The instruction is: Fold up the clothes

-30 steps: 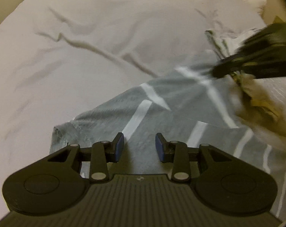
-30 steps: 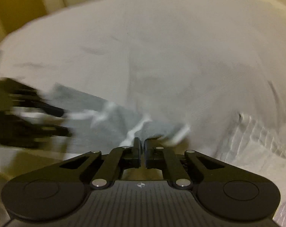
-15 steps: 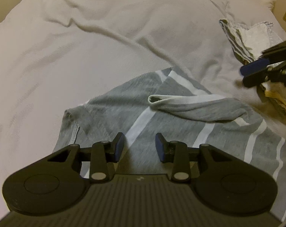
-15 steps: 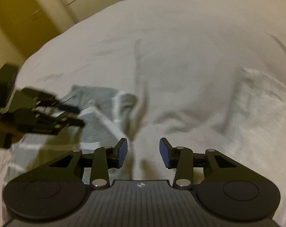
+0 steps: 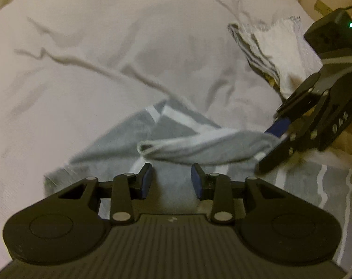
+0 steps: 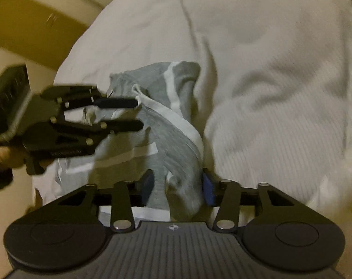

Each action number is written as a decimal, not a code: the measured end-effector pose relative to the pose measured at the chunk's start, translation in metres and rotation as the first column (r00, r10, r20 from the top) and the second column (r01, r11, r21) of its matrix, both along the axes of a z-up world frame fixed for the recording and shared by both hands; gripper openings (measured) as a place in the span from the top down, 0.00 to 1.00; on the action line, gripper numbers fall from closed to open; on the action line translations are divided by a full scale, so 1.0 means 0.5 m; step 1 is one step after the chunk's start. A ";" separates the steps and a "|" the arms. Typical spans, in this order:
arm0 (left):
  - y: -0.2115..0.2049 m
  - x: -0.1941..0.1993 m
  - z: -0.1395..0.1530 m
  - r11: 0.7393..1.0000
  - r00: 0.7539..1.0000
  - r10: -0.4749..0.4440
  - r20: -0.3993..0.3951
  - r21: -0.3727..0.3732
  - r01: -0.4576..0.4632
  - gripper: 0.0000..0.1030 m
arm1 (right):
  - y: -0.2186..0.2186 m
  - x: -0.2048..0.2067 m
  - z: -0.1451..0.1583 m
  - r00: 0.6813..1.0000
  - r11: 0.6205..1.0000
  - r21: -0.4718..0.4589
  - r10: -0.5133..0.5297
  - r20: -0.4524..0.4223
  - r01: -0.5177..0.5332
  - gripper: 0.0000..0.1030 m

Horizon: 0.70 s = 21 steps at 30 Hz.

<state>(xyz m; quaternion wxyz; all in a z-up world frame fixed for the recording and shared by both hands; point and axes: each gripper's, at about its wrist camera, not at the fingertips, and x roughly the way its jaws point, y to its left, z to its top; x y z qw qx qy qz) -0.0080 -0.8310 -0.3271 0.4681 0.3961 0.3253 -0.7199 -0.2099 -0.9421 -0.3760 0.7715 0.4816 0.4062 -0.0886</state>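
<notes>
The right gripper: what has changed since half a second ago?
The right gripper came back to the grey shirt; its sleeve now lies between the open fingers, not yet pinched. The left gripper stayed open over the shirt.

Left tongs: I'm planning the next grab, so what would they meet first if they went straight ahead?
Probably the folded-over grey sleeve of the striped shirt, lying just past the open left tongs. Depth is unclear in this view.

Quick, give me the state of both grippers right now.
Left gripper: open, holding nothing, just above the grey striped shirt.
Right gripper: open, the shirt's sleeve lying between its fingers, not clamped.
</notes>
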 end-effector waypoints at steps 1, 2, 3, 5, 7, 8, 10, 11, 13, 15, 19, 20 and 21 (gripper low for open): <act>0.001 -0.001 -0.005 1.000 1.000 -0.001 -0.012 0.008 0.002 0.70 | 0.002 -0.006 -0.002 0.999 0.999 0.024 -0.035 0.011 0.034 0.75; 0.001 -0.003 -0.007 1.000 1.000 -0.003 -0.025 0.013 0.003 0.70 | 0.004 -0.011 -0.004 0.997 0.996 0.048 -0.070 0.021 0.069 0.84; -0.001 -0.006 -0.008 1.000 0.999 -0.001 -0.037 0.012 0.001 0.70 | 0.008 -0.016 0.003 0.994 0.994 0.035 -0.105 0.025 0.104 0.85; -0.009 -0.012 -0.001 1.000 0.998 0.010 -0.063 -0.005 -0.011 0.70 | 0.023 -0.027 0.032 0.985 0.983 -0.059 -0.172 0.019 0.173 0.90; -0.026 -0.021 0.017 0.998 0.994 0.023 -0.108 -0.054 -0.029 0.70 | 0.066 -0.025 0.094 0.982 0.930 -0.325 -0.186 -0.017 0.170 0.91; -0.035 -0.026 0.027 0.996 0.991 0.027 -0.128 -0.077 -0.037 0.70 | 0.100 -0.022 0.128 0.985 0.873 -0.468 -0.168 -0.028 0.136 0.91; -0.054 -0.034 0.045 0.992 0.985 0.035 -0.166 -0.117 -0.055 0.70 | 0.147 -0.029 0.166 0.992 0.825 -0.557 -0.125 -0.018 0.094 0.90; -0.062 -0.036 0.049 0.991 0.984 0.041 -0.175 -0.122 -0.063 0.70 | 0.165 -0.034 0.173 0.994 0.819 -0.569 -0.111 -0.024 0.078 0.88; -0.069 -0.037 0.050 0.989 0.985 0.048 -0.167 -0.128 -0.069 0.70 | 0.169 -0.055 0.164 0.991 0.840 -0.535 -0.128 -0.040 0.086 0.85; -0.067 -0.031 0.047 0.989 0.987 0.058 -0.153 -0.125 -0.077 0.70 | 0.147 -0.084 0.144 0.980 0.874 -0.464 -0.191 -0.051 0.146 0.77; -0.050 -0.003 0.024 0.991 0.986 0.101 -0.130 -0.072 -0.111 0.70 | 0.091 -0.106 0.074 0.956 0.926 -0.265 -0.291 -0.045 0.270 0.50; -0.045 0.003 0.017 0.991 0.986 0.110 -0.127 -0.055 -0.118 0.70 | 0.077 -0.107 0.053 0.954 0.938 -0.199 -0.296 -0.044 0.282 0.50; -0.042 0.004 0.011 0.992 0.985 0.113 -0.132 -0.041 -0.119 0.70 | 0.062 -0.108 0.032 0.953 0.947 -0.133 -0.301 -0.043 0.293 0.50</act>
